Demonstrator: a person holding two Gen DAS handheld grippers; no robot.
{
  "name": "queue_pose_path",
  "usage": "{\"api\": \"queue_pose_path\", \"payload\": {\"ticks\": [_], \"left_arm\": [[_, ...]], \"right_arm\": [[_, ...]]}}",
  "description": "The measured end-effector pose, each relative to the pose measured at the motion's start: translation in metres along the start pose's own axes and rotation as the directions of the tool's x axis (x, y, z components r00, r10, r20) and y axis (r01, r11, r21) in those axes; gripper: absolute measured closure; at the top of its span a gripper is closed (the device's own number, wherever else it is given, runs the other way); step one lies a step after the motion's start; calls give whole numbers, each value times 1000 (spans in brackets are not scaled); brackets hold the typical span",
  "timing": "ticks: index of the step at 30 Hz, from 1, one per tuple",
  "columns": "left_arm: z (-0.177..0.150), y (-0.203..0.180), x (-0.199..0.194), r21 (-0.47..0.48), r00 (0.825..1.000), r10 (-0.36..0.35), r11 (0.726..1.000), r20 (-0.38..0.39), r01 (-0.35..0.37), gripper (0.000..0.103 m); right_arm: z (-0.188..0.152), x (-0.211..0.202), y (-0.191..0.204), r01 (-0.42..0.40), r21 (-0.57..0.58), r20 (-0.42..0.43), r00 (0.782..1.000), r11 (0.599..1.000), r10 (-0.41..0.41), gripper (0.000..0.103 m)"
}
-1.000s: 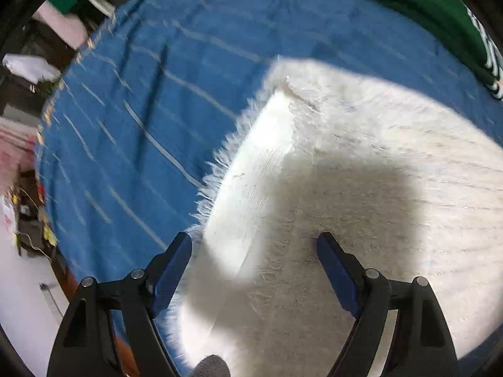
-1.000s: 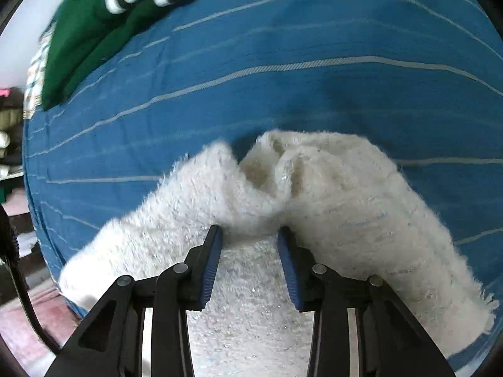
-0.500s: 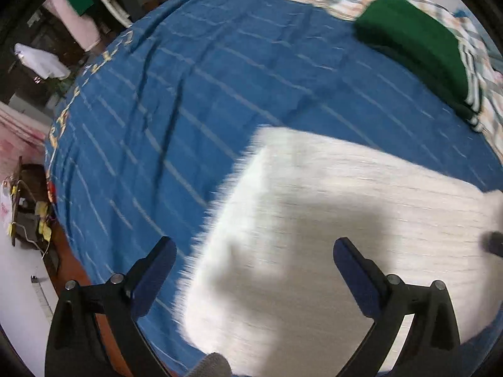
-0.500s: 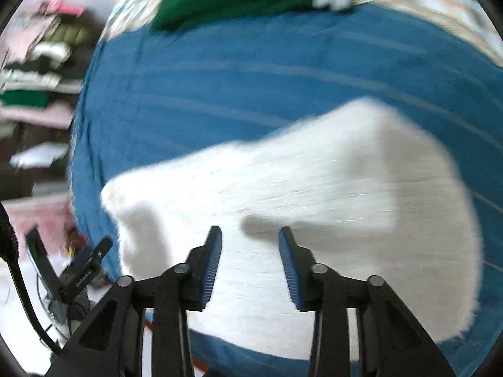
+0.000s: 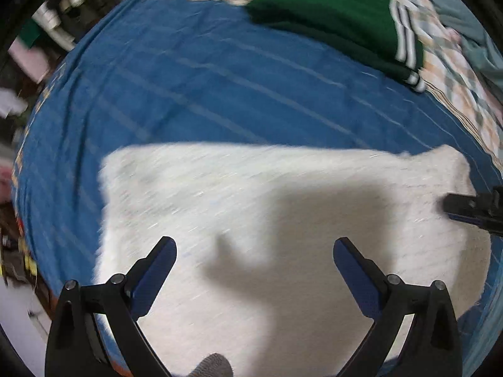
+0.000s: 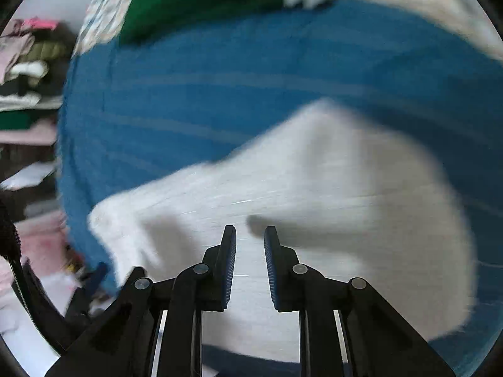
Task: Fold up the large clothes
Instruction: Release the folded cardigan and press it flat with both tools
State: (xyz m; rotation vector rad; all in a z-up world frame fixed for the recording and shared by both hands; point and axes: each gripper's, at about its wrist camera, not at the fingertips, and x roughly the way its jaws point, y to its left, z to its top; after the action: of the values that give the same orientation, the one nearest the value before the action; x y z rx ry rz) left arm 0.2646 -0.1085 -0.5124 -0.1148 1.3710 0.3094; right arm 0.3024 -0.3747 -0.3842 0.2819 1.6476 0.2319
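A white fuzzy garment (image 5: 251, 201) lies folded flat in a rough rectangle on a blue striped bedspread (image 5: 188, 78). My left gripper (image 5: 254, 251) is wide open above its near part and holds nothing. My right gripper (image 6: 250, 238) hovers over the garment (image 6: 330, 182) with a narrow gap between the fingers and nothing between them. Its tip shows at the right edge of the left wrist view (image 5: 471, 210). Both views are blurred by motion.
A folded green garment with white stripes (image 5: 330, 15) lies at the far side of the bed on a checked cover (image 5: 456, 78). Shelves with stacked clothes (image 6: 22, 62) stand to the left beyond the bed edge.
Both grippers have lifted up and back from the white garment. The bunched fold between the right fingers was let go and the garment now lies flat. The left jaws have opened wider.
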Motion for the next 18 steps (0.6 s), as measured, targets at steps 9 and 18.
{"api": "queue_pose_path", "payload": {"ticks": [9,18], "left_arm": [[28,-27,72,51,998,-9,999,-60,12,0],[-6,-23,-3,18,1000,-20,1000,-5,21,0]], "right_arm": [[26,28,-62,-116,125,-4,993,985,118,89],[-145,-42,-176,-380,374,248,920,846,304,42]]}}
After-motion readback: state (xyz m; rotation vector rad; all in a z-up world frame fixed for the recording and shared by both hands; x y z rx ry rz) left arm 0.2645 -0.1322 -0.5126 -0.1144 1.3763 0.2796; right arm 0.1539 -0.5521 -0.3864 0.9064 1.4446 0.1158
